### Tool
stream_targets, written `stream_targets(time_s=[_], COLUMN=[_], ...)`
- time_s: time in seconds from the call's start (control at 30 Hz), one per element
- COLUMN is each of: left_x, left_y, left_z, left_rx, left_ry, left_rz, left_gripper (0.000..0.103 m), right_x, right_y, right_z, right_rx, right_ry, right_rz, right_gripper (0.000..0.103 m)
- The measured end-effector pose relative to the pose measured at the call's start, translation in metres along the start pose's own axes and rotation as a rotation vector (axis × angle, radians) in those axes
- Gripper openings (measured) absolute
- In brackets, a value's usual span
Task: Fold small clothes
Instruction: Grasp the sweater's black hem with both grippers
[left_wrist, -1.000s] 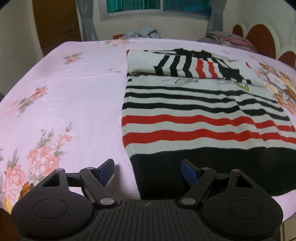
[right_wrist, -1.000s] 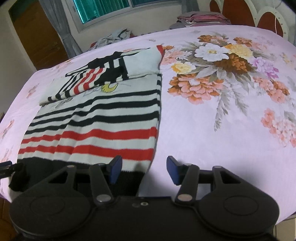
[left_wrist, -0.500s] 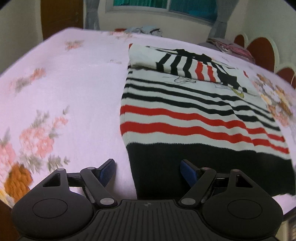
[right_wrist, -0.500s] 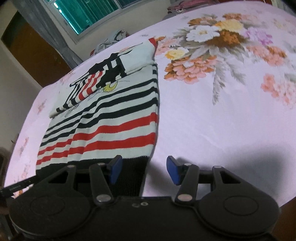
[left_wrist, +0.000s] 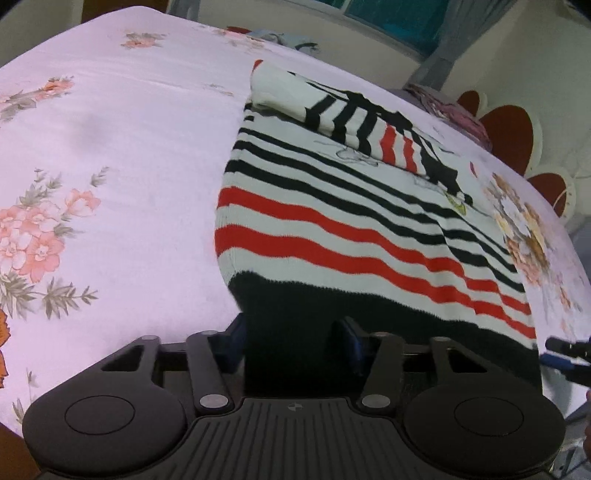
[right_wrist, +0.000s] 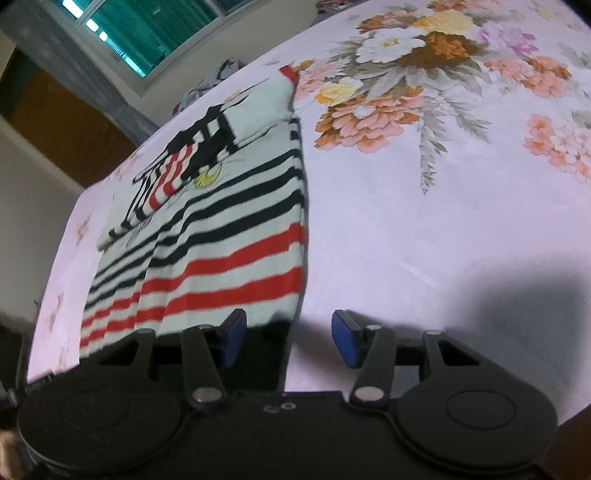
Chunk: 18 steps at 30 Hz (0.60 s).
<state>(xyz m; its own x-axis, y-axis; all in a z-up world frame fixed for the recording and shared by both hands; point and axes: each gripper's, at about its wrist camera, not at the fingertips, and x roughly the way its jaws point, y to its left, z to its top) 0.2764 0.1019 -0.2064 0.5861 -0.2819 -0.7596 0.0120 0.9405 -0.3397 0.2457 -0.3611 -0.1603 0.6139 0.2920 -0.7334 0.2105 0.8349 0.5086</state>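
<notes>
A small knitted sweater (left_wrist: 332, 229) with white, black and red stripes and a black hem lies flat on the bed, its sleeves folded over its upper part. My left gripper (left_wrist: 291, 343) is open, its blue fingers astride the hem's left corner. The sweater also shows in the right wrist view (right_wrist: 229, 251). My right gripper (right_wrist: 288, 338) is open, its fingers astride the hem's right corner. The tip of the right gripper shows at the right edge of the left wrist view (left_wrist: 569, 356).
The bed has a pink floral sheet (left_wrist: 110, 166) with a large flower print (right_wrist: 399, 66) right of the sweater. Other clothes lie at the far edge (left_wrist: 288, 38). A red and cream headboard (left_wrist: 513, 136) stands at the right. The near bed edge is under both grippers.
Both grippers have dropped lower and moved in onto the black hem, which now lies between their open fingers. The sweater itself has not moved.
</notes>
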Motion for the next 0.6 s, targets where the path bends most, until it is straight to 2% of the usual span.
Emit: stream_targets(time_s=[0.2, 0.37, 0.47, 0.6], left_x=[0.003, 0.008, 0.006, 0.000], left_y=[0.015, 0.010, 0.015, 0.025], left_z=[0.005, 0.009, 0.007, -0.001], left_rx=[-0.070, -0.029, -0.037, -0.096], left_ry=[0.006, 0.010, 0.024, 0.053], left_rz=[-0.074, -0.079, -0.132, -0.217], left_gripper=[0.052, 0.052, 0.052, 0.052], right_x=[0.008, 0.014, 0.015, 0.012], right_y=[0.002, 0.014, 0.020, 0.025], right_z=[-0.007, -0.018, -0.022, -0.031], right_rx=[0.027, 0.029, 0.039, 0.029], right_ry=[0.031, 0.061, 0.083, 0.124], right_rz=[0.033, 0.077, 0.112, 0.162], right_gripper=[0.051, 0.051, 0.050, 0.050])
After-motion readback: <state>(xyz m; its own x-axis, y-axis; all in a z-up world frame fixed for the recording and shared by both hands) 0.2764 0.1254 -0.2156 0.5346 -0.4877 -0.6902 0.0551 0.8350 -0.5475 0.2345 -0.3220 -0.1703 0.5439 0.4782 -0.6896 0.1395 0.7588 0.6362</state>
